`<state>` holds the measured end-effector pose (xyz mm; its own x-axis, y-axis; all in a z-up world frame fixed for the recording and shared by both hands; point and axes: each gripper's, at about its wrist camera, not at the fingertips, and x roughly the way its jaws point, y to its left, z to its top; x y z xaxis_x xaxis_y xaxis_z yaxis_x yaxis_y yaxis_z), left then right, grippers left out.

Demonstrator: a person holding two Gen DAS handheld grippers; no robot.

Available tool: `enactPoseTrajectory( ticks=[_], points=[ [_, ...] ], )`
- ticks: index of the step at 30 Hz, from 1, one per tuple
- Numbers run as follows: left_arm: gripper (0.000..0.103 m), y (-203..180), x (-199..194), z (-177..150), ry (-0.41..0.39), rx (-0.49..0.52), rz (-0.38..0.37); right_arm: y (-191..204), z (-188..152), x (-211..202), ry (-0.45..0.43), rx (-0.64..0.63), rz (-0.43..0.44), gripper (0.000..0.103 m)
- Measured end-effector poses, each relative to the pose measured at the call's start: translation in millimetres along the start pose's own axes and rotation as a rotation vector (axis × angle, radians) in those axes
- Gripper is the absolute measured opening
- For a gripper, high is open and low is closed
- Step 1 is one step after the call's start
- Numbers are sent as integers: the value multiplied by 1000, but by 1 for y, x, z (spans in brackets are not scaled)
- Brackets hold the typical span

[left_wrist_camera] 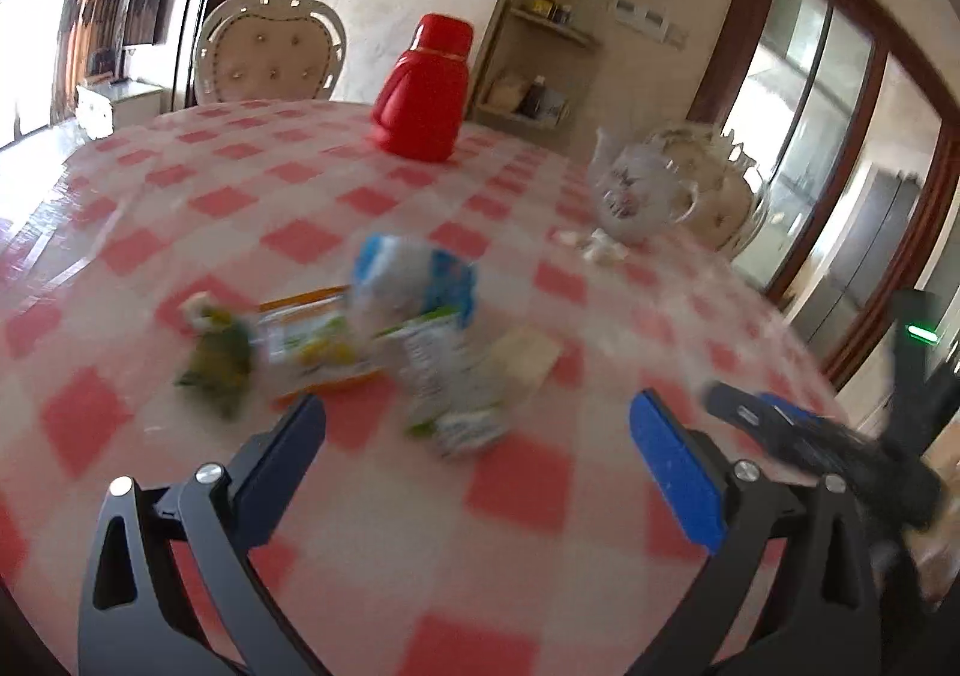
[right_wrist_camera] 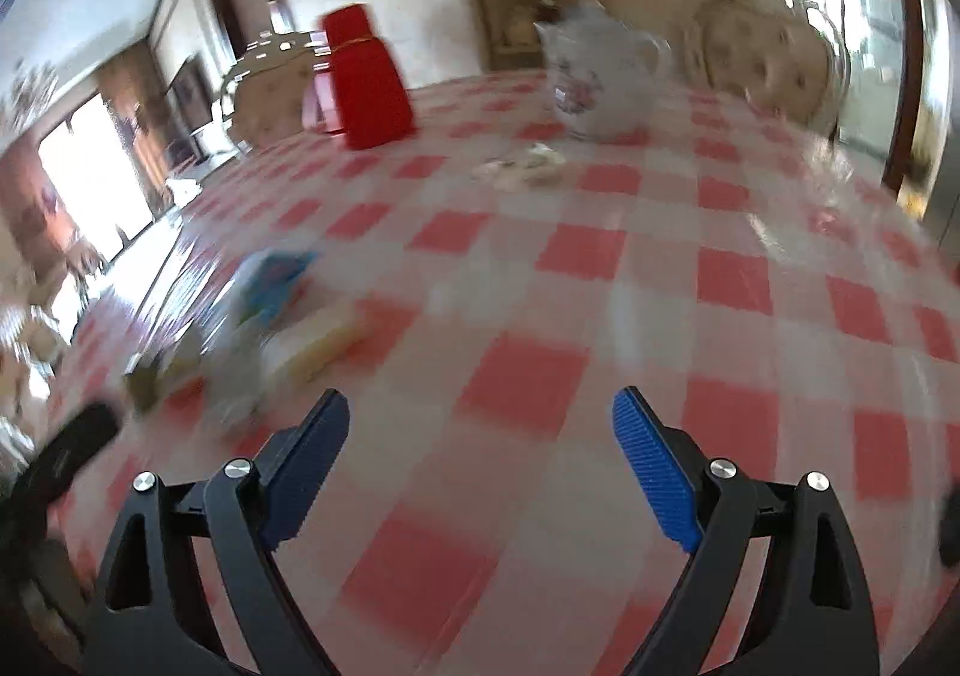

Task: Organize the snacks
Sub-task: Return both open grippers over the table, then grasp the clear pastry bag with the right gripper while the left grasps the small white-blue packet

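Red-and-white checked cloth covers the bench (left_wrist_camera: 198, 208), which stands in a dining room with a white tufted chair (left_wrist_camera: 270, 52) at the far side and a wall shelf behind. A red flask (left_wrist_camera: 423, 88) and a white flowered teapot (left_wrist_camera: 636, 193) stand toward the back of it.

The snacks lie in a loose cluster near the middle of the bench: a blue-and-white packet (left_wrist_camera: 414, 286) leaning over an orange-edged packet (left_wrist_camera: 312, 340), a small green packet (left_wrist_camera: 216, 358) just beside them, a white-and-green packet (left_wrist_camera: 450, 382) nearest the camera, and a pale flat packet (left_wrist_camera: 525, 358) on the other side. Blur hides their labels.

The left tongs (left_wrist_camera: 477, 412) are spread wide and empty, with the white-and-green packet just beyond the tips. The right tongs (right_wrist_camera: 480, 412) are likewise spread wide, holding nothing, over bare cloth with the cluster off to their left.

This looks like the opening approach; no snack seems sorted yet. No tray or box for them shows. Next, the left tongs likely need to settle over the nearest packet and close on its edge without crushing it.
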<state>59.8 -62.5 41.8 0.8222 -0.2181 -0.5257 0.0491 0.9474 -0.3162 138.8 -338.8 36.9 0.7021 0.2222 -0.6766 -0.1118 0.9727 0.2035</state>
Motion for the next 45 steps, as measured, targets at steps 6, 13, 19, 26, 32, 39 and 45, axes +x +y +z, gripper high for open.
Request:
enactPoseTrajectory(
  ticks=[6,13,19,26,32,39,45],
  points=[
    [101,14,-11,1,-85,-2,-52,-45,74,102,76,216,-32,87],
    [101,68,-25,10,-151,-274,-15,-8,135,182,72,350,-83,92],
    [101,91,-32,8,-148,-392,-13,9,175,233,61,381,-261,91],
    [101,89,-23,8,-107,-379,-6,32,167,238,109,144,-375,42],
    [101,90,-24,11,-122,-368,20,27,90,134,51,79,-100,40],
    [101,104,-6,14,-18,-380,58,56,-12,12,-31,37,40,40],
    [101,58,24,7,161,-144,2,56,-48,-19,-37,85,71,41]
  ],
)
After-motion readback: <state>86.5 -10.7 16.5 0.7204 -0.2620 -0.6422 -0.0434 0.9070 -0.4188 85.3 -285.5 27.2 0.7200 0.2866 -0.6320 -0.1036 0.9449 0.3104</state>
